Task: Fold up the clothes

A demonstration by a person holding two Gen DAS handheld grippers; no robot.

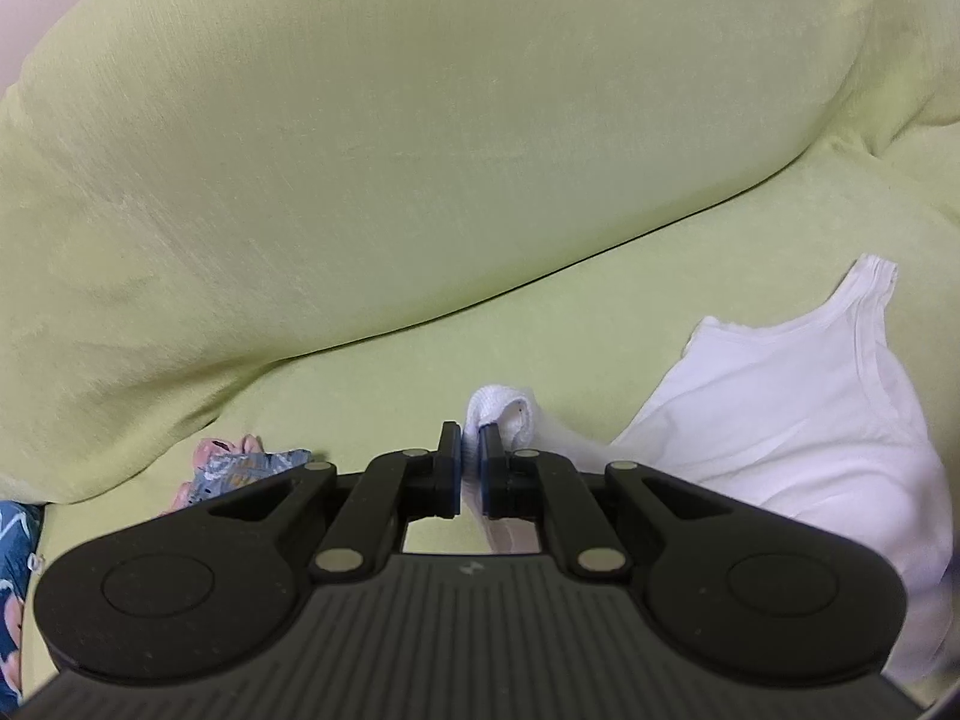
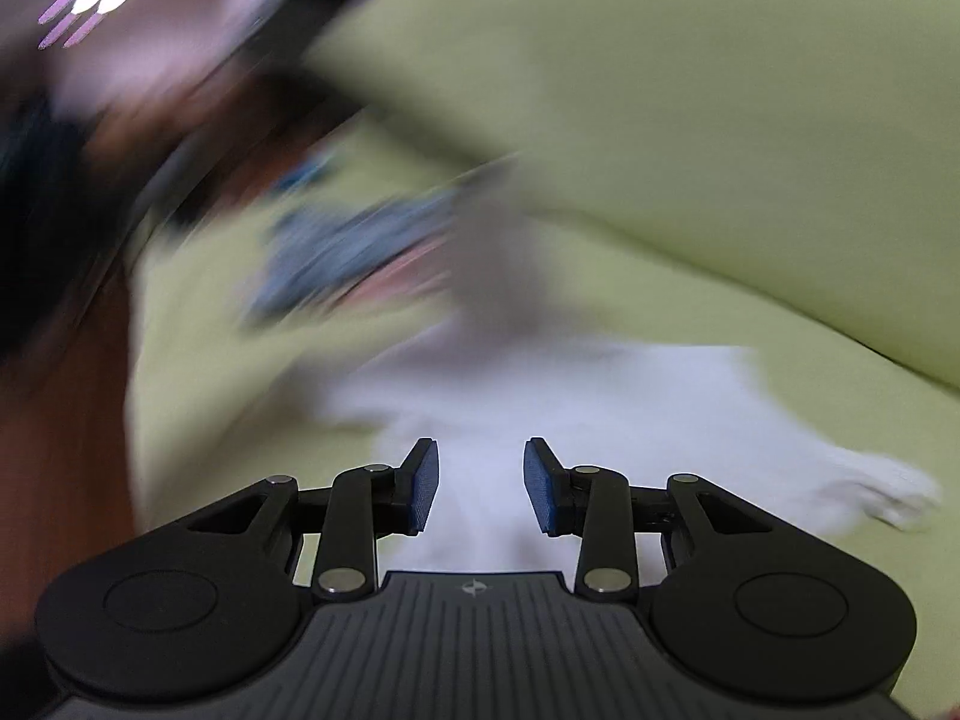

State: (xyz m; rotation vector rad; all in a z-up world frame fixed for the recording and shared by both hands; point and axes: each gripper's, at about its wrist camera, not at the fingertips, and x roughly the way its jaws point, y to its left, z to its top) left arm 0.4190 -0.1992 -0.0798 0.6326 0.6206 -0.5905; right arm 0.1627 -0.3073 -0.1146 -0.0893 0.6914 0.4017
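Vest (image 1: 798, 414), white, sleeveless; lies spread on green sofa (image 1: 420, 150), strap end toward the backrest, body running back past the left gripper (image 1: 472, 450); left jaws clenched on one rolled strap; right gripper (image 2: 480, 480) released, hovering directly over blurred white cloth; patterned garment (image 1: 240, 468) lies left.

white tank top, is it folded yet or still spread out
Not folded yet: the white tank top lies mostly spread on the green sofa, one strap pinched in the shut left gripper.

White tank top (image 1: 798, 414), strap pinched
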